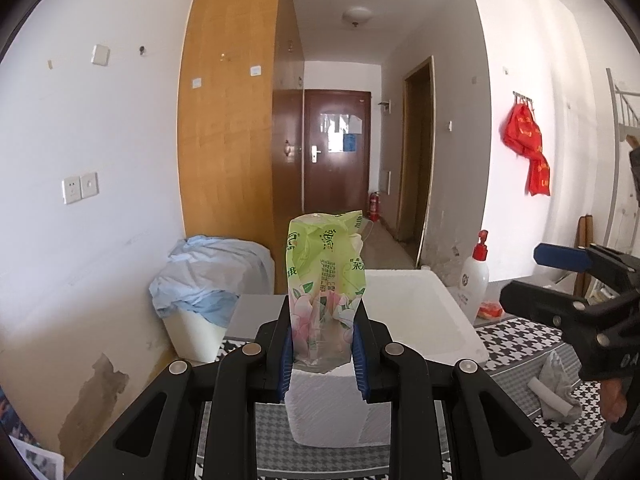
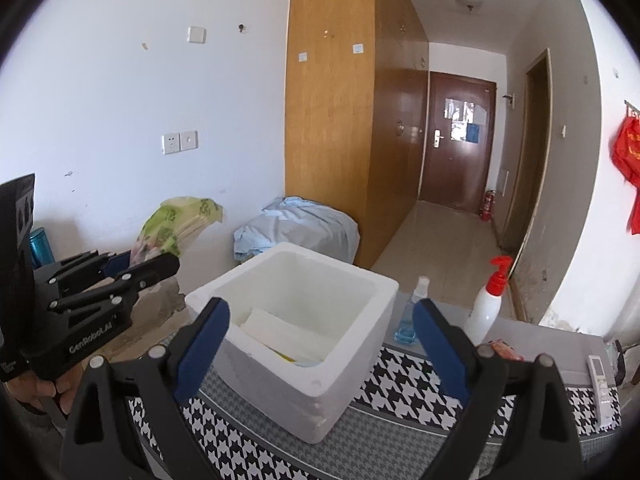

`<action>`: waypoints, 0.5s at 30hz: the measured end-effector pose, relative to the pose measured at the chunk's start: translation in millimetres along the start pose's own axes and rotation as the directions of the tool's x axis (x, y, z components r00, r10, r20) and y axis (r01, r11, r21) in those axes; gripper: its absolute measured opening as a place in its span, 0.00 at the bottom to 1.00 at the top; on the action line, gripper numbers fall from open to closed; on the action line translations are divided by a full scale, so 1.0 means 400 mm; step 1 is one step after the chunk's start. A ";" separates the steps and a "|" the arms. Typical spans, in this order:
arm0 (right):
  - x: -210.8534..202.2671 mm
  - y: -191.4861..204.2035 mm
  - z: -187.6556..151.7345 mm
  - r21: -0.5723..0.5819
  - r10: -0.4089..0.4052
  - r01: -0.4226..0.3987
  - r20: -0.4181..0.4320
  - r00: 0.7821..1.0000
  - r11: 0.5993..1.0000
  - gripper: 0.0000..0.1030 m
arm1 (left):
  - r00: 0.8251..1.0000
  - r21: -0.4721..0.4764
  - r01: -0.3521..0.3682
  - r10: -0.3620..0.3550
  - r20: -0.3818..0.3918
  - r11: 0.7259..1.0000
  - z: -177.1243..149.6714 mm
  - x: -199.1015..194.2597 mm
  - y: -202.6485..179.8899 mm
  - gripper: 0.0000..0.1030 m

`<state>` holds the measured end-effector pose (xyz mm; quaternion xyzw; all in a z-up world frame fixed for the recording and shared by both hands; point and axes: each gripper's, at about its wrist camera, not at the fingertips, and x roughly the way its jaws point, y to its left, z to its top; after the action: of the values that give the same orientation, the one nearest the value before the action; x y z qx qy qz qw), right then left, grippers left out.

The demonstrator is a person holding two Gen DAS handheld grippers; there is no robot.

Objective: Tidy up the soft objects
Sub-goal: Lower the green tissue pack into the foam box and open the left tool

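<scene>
A green flowered tissue pack (image 1: 326, 276) stands upright between the blue pads of my left gripper (image 1: 323, 350), which is shut on it. A white block (image 1: 332, 408) shows right under the wrapper. In the right wrist view the same pack (image 2: 176, 224) sticks up from the left gripper (image 2: 140, 264) at the left, away from the box. My right gripper (image 2: 320, 308) is open wide with nothing between its fingers, just in front of the white foam box (image 2: 280, 376). Flat white things lie inside the box. The box (image 1: 452, 312) sits behind the pack.
A houndstooth cloth (image 2: 400, 384) covers the table. A red-pump lotion bottle (image 2: 486, 308), a small blue bottle (image 2: 412, 312) and a remote (image 2: 600, 384) stand right of the box. A grey rolled cloth (image 1: 556, 392) lies at the right. A blue-covered bin (image 1: 208, 280) stands by the wall.
</scene>
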<state>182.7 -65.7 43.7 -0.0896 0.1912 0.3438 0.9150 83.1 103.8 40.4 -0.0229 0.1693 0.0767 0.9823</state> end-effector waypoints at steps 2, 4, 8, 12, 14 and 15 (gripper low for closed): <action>-0.004 -0.003 -0.006 0.007 -0.005 0.005 0.004 1.000 1.000 0.92 | 1.000 0.005 0.004 -0.004 0.003 1.000 0.001 0.004 -0.007 0.25; -0.011 -0.005 -0.011 0.003 -0.004 0.004 0.004 1.000 1.000 0.92 | 1.000 0.012 -0.001 0.001 0.008 1.000 0.002 0.006 -0.013 0.25; -0.032 -0.001 -0.025 0.006 0.001 -0.001 0.021 1.000 1.000 0.92 | 1.000 0.008 0.014 -0.014 0.004 1.000 0.006 0.016 -0.016 0.25; -0.035 -0.002 -0.035 0.003 -0.020 0.020 0.023 1.000 1.000 0.92 | 0.999 0.005 0.032 -0.032 -0.007 0.999 0.011 0.030 -0.018 0.25; -0.037 -0.007 -0.044 0.012 -0.024 0.024 0.020 1.000 1.000 0.92 | 0.999 0.009 0.040 -0.039 -0.013 0.999 0.012 0.039 -0.022 0.25; -0.037 -0.011 -0.049 0.018 -0.023 0.023 0.018 1.000 1.000 0.92 | 0.999 0.011 0.043 -0.043 -0.016 0.999 0.012 0.043 -0.024 0.25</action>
<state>169.5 -83.6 32.0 -0.0807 0.1849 0.3323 0.9213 102.0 97.1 39.3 -0.0217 0.1769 0.0545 0.9825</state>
